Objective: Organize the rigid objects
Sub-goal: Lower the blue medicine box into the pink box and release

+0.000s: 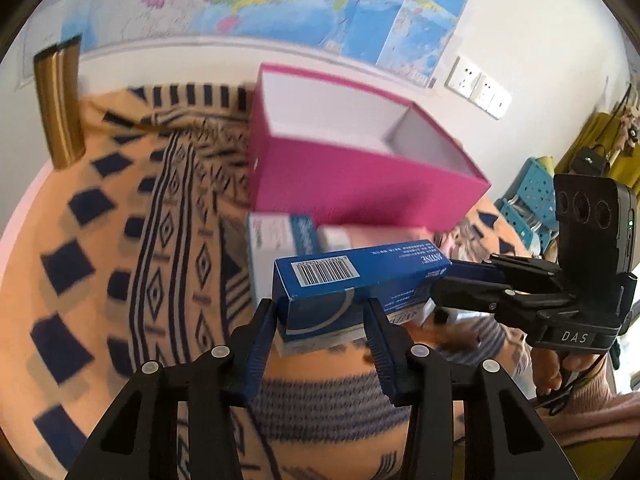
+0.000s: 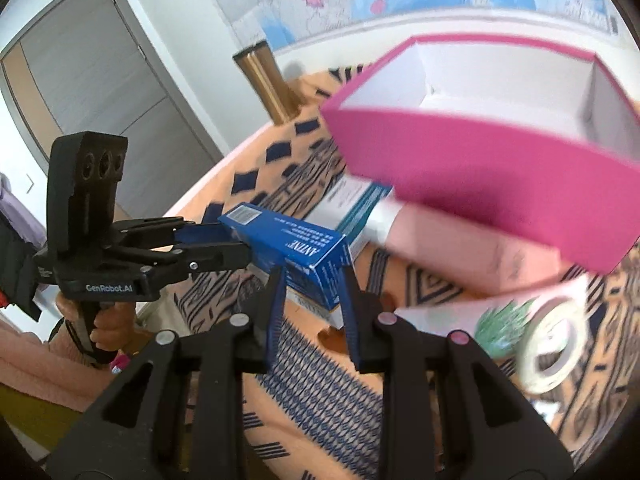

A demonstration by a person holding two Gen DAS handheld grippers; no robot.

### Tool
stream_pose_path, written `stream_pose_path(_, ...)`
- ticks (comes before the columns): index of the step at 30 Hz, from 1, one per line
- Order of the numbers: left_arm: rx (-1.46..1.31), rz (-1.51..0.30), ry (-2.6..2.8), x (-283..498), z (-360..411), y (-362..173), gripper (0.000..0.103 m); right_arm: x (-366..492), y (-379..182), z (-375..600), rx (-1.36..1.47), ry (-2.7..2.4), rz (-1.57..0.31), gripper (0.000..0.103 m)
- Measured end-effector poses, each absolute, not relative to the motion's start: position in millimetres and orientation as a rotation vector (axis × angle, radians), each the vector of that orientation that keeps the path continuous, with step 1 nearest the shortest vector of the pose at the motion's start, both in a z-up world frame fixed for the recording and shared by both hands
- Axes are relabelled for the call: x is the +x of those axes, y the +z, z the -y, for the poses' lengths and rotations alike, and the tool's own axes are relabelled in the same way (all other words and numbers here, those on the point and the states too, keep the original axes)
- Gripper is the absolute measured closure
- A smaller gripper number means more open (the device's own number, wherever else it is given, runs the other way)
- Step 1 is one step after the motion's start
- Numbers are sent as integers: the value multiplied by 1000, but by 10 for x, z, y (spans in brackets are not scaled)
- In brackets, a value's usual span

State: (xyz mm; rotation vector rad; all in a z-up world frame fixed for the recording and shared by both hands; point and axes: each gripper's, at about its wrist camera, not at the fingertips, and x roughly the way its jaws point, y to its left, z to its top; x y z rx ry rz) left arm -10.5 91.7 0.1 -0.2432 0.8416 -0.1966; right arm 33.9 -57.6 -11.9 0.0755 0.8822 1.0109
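Note:
A long blue carton (image 1: 352, 280) with a barcode on one end is held between both grippers over the patterned cloth. My left gripper (image 1: 320, 304) is shut on its barcode end, with a pad against each side. The right gripper (image 2: 312, 276) is shut on the other end, the one with white lettering (image 2: 300, 248). Each view shows the opposite tool: the right gripper (image 1: 440, 284) and the left gripper (image 2: 224, 240). Just beyond the carton stands an open magenta box (image 1: 360, 184) with an empty white inside (image 2: 500, 92).
A white-and-teal carton (image 1: 276, 236) and a pale pink box (image 2: 472, 252) lie under the magenta box's front edge. A roll of tape (image 2: 552, 348) and a white box with a green print (image 2: 500, 320) sit to the right. A gold post (image 1: 60, 108) stands at the far left.

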Motion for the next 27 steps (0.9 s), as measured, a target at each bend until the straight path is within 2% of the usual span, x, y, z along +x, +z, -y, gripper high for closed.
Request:
stream_pose_path(20,-163,-751,-216,794,-804,709,57,1004,618,892,133,956,-704,73)
stream_pose_path(27,-165,-794,-187,1136,-829,661,57,1328,603,895,176,937,-734,73)
